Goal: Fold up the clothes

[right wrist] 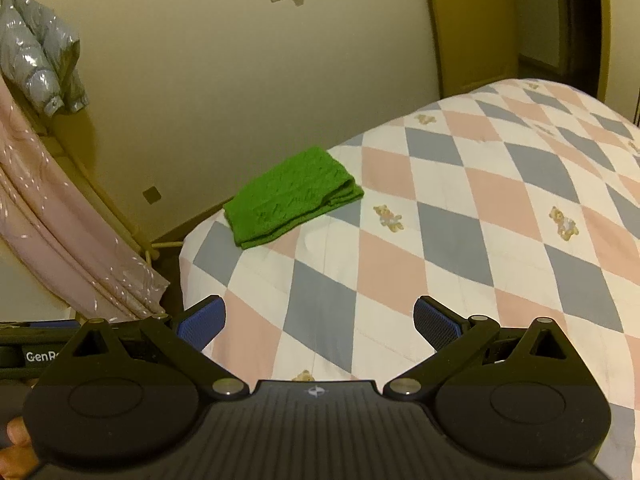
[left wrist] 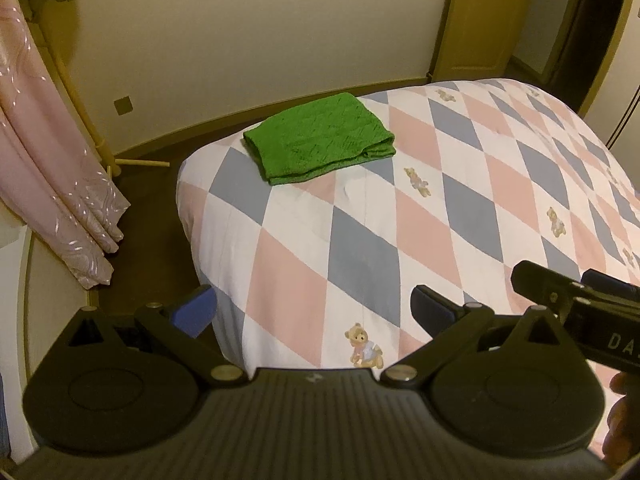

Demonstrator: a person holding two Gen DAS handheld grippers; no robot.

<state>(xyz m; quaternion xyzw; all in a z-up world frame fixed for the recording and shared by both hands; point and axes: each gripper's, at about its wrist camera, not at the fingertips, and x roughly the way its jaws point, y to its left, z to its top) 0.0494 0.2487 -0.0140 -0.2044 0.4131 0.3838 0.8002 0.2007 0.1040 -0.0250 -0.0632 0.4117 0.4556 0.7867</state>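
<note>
A green knitted garment [left wrist: 318,138] lies folded into a neat rectangle near the far corner of the bed; it also shows in the right wrist view [right wrist: 292,196]. My left gripper [left wrist: 314,312] is open and empty, held above the near part of the bed, well short of the garment. My right gripper [right wrist: 320,322] is open and empty too, also over the near part of the bed. The right gripper's body shows at the right edge of the left wrist view [left wrist: 576,300].
The bed carries a quilt [left wrist: 460,208] of pink, blue and white diamonds with teddy bears. A pink curtain [left wrist: 52,160] hangs at the left beside a wooden rack. A grey jacket [right wrist: 40,52] hangs above it. A door [left wrist: 480,16] stands at the back.
</note>
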